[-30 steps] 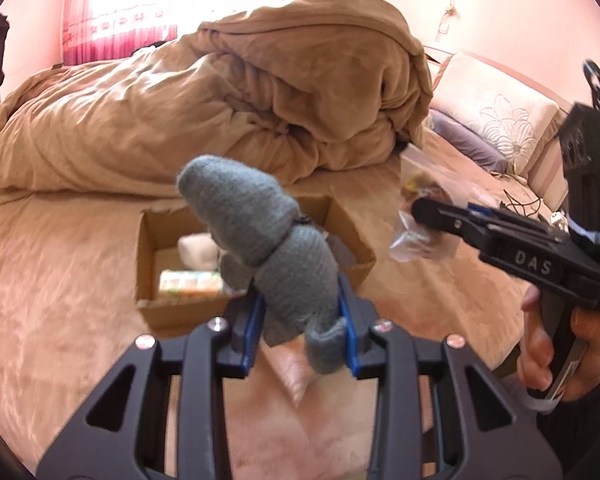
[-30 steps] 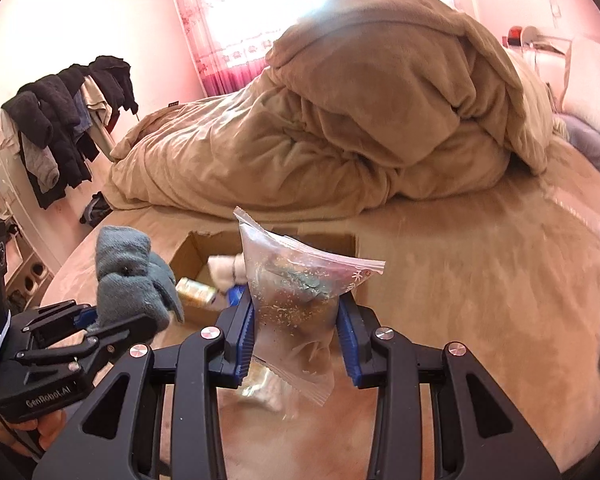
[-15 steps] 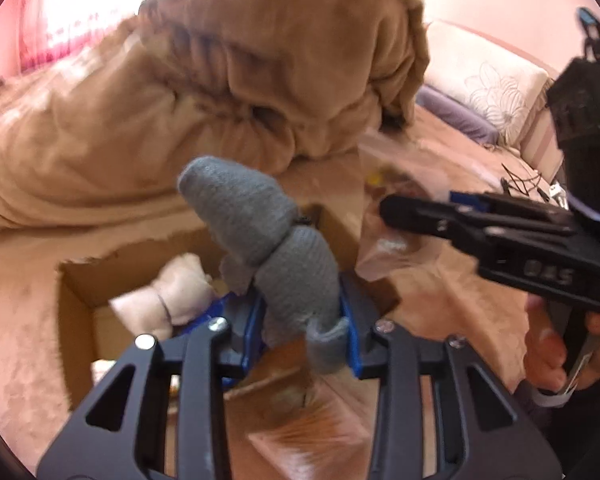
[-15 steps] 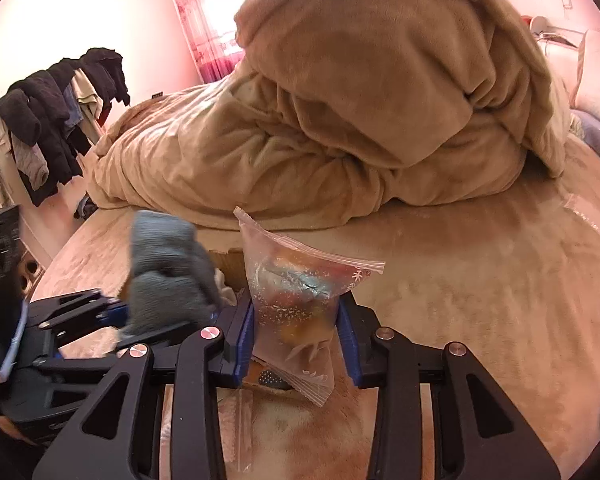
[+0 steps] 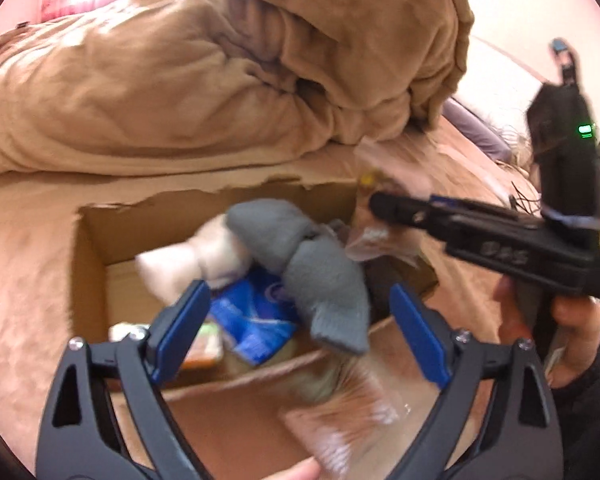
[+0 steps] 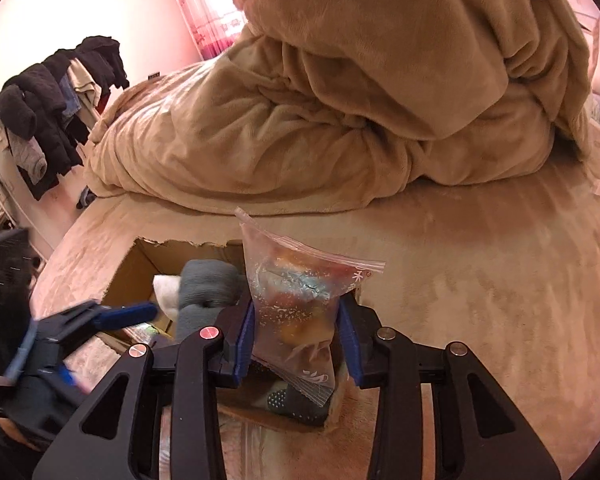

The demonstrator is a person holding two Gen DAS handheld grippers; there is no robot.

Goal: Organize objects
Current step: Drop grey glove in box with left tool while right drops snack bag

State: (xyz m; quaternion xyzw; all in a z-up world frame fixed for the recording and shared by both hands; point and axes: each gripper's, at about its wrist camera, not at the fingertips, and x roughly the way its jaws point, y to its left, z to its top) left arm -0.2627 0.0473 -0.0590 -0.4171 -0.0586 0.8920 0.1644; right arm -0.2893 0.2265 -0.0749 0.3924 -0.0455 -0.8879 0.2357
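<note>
Sitting on the bed, the cardboard box point(image 5: 88, 264) now receives your grey sock bundle point(image 5: 312, 268): the left gripper point(image 5: 300, 332) has just sprung wide, its blue pads clear of the fabric. Your right gripper point(image 6: 298, 334) pinches the zip bag point(image 6: 296, 300) above the box's right end, so that drop remains.

Grey sock bundle point(image 5: 316, 264) over open cardboard box point(image 5: 88, 248); clear zip bag point(image 6: 300, 300) upright at box's edge.
</note>
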